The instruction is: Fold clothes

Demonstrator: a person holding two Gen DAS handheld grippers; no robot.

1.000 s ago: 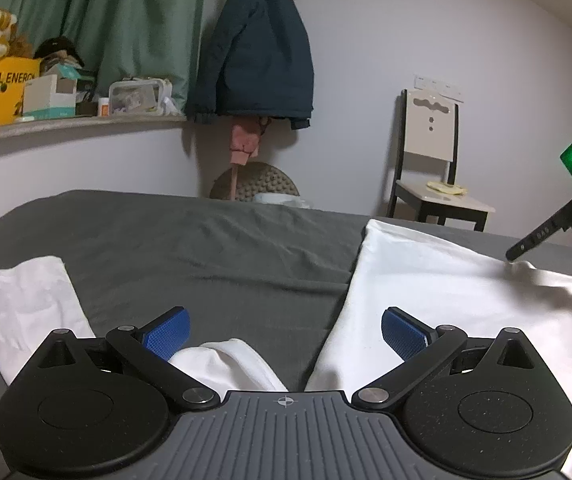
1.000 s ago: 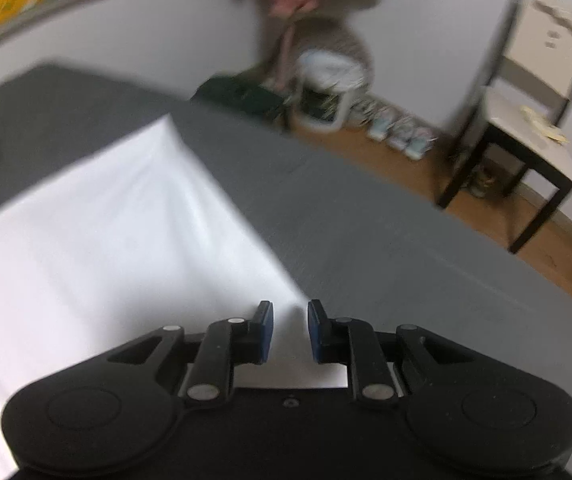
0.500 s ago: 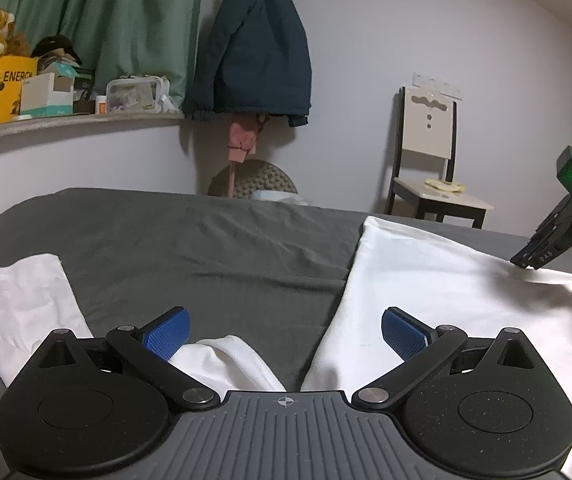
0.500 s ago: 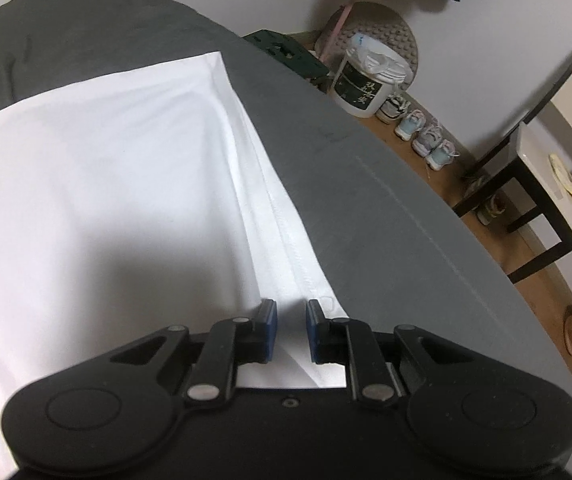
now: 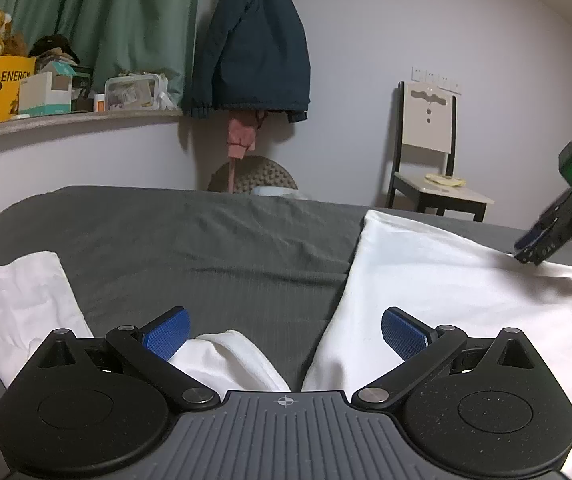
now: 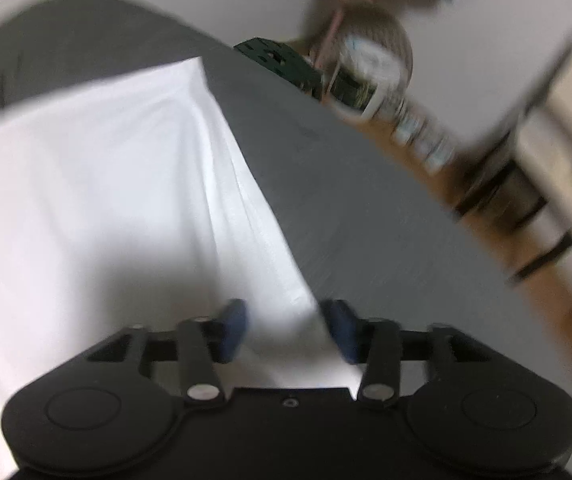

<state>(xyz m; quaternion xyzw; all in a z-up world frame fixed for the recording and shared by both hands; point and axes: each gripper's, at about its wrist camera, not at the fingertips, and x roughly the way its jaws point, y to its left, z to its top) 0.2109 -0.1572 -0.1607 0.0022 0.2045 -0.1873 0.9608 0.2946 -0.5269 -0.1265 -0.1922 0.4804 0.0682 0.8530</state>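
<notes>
A white garment (image 5: 437, 280) lies spread across a dark grey bed (image 5: 206, 240) as a folding job gets under way, its body filling the right half of the left wrist view and a sleeve (image 5: 22, 304) trailing off toward 9 o'clock. The left hand-held gripper (image 5: 284, 330) hovers low over the near edge with its blue pads (image 5: 166, 334) spread wide, released and holding nothing; a rolled cuff or collar edge of the cloth sits between the jaws at 6 o'clock, probably the part it is lined up to take. The right hand-held gripper (image 6: 287, 330), seen at 3 o'clock in the left view resting against the far edge of the cloth, has its jaws parted around the hem corner in its own blurred view, the fabric between the pads but not visibly pinched. Both tools sit at opposite edges, a placement that would let the cloth be lifted evenly. A navy jacket (image 5: 254, 40) hangs on the wall at 12 o'clock, beside a chair (image 5: 429, 152).
</notes>
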